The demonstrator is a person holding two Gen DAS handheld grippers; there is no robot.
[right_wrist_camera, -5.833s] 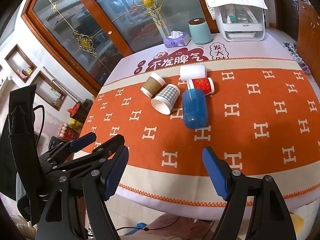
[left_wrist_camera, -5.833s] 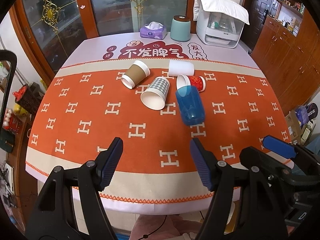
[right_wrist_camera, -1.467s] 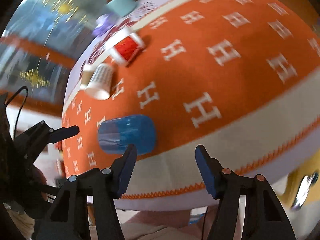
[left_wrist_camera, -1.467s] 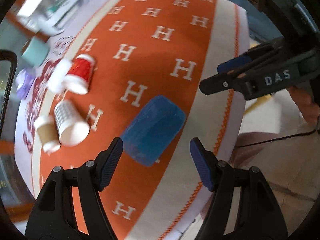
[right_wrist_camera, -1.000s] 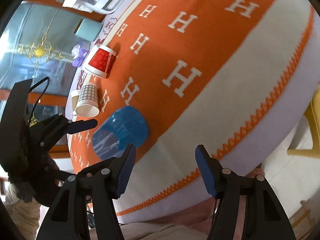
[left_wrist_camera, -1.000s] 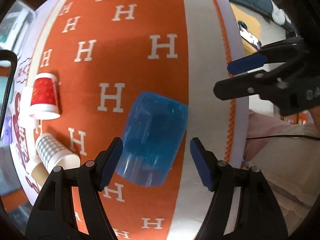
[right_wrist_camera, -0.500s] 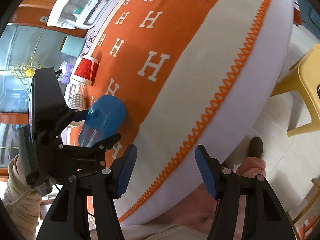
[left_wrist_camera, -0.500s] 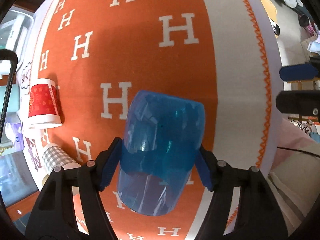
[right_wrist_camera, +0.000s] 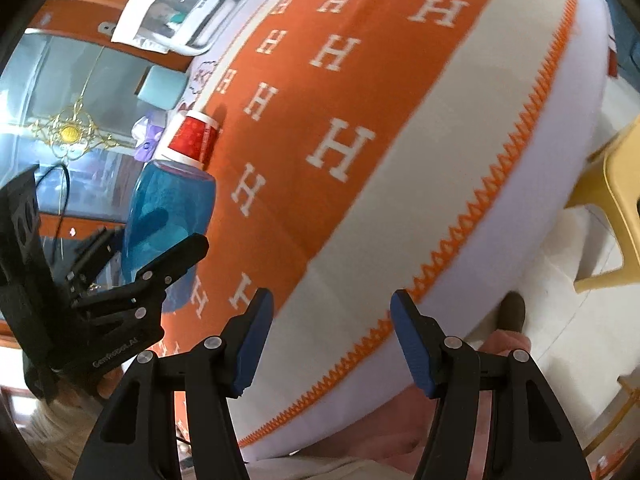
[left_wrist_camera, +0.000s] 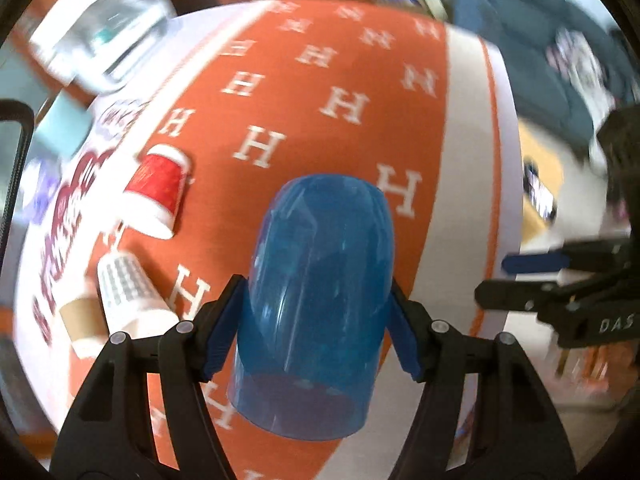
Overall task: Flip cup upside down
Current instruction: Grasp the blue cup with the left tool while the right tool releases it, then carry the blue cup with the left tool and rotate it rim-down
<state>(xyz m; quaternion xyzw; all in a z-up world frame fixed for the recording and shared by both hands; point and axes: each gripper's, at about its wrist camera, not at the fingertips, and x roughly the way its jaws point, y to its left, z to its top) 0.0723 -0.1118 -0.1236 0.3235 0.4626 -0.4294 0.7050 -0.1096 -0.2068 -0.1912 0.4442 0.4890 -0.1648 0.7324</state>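
My left gripper (left_wrist_camera: 312,332) is shut on the translucent blue cup (left_wrist_camera: 316,304) and holds it above the orange tablecloth (left_wrist_camera: 328,60), its open mouth toward the camera. The cup also shows in the right wrist view (right_wrist_camera: 168,216), clamped in the left gripper (right_wrist_camera: 160,264) with its rim near the red cup. My right gripper (right_wrist_camera: 332,340) is open and empty beyond the table's front edge; it also shows at the right of the left wrist view (left_wrist_camera: 532,280).
A red paper cup (left_wrist_camera: 158,196), a checked paper cup (left_wrist_camera: 124,292) and a brown paper cup (left_wrist_camera: 78,320) lie on their sides on the cloth. A white appliance (right_wrist_camera: 180,12), a teal canister (right_wrist_camera: 158,88) and a tissue pack stand at the table's far side. A yellow stool (right_wrist_camera: 616,216) stands beside the table.
My left gripper has closed on the blue cup and lifted it off the cloth, tilting it. The right gripper has stayed open off the table's edge.
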